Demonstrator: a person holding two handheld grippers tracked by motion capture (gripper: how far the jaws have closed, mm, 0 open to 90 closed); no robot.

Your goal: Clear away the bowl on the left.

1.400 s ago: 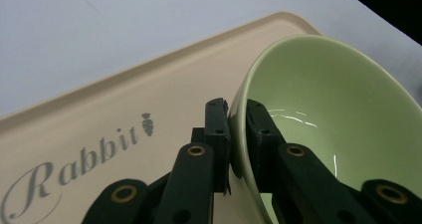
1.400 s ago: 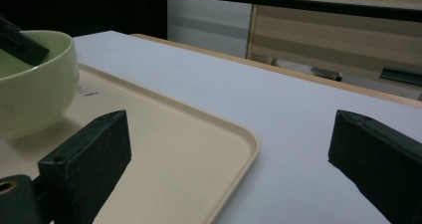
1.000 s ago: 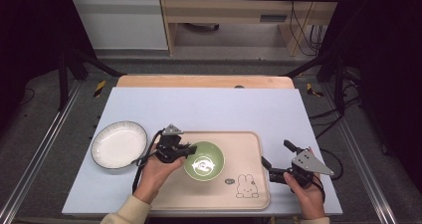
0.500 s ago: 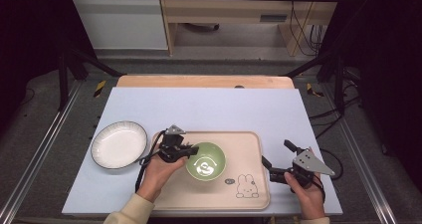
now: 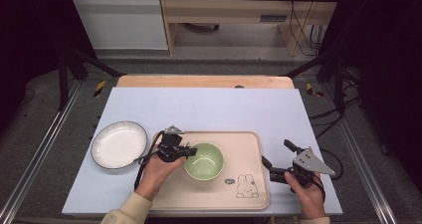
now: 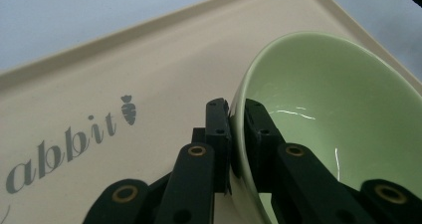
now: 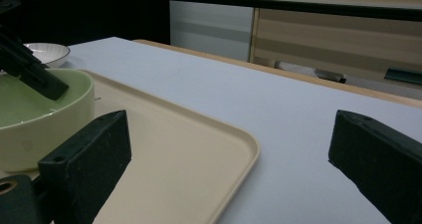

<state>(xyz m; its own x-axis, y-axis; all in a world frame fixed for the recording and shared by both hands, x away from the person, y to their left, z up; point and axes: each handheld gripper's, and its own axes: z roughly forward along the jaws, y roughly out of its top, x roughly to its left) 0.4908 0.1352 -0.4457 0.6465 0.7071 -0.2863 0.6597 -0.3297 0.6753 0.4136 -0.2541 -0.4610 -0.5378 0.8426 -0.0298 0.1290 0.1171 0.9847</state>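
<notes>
A pale green bowl [image 5: 205,162] rests on the beige tray [image 5: 249,149], left of its middle. My left gripper [image 5: 186,152] is shut on the bowl's left rim, one jaw inside and one outside. In the left gripper view the black jaws of the left gripper [image 6: 237,115] pinch the rim of the bowl [image 6: 338,109] above the tray [image 6: 99,79]. My right gripper [image 5: 275,153] rests at the tray's right edge, open and holding nothing. In the right gripper view the right gripper [image 7: 234,149] is spread wide, with the bowl [image 7: 40,124] and the tray [image 7: 189,149] at the left.
A white plate [image 5: 119,144] lies on the blue-grey tabletop [image 5: 224,109] left of the tray; the plate [image 7: 47,52] is also far off in the right gripper view. The tray carries a rabbit drawing [image 5: 247,186] near its front right. A wooden bench stands beyond the table.
The left hand and the bowl have shifted only slightly on the tray, with the grip on the rim kept. The right gripper has stayed where it was.
</notes>
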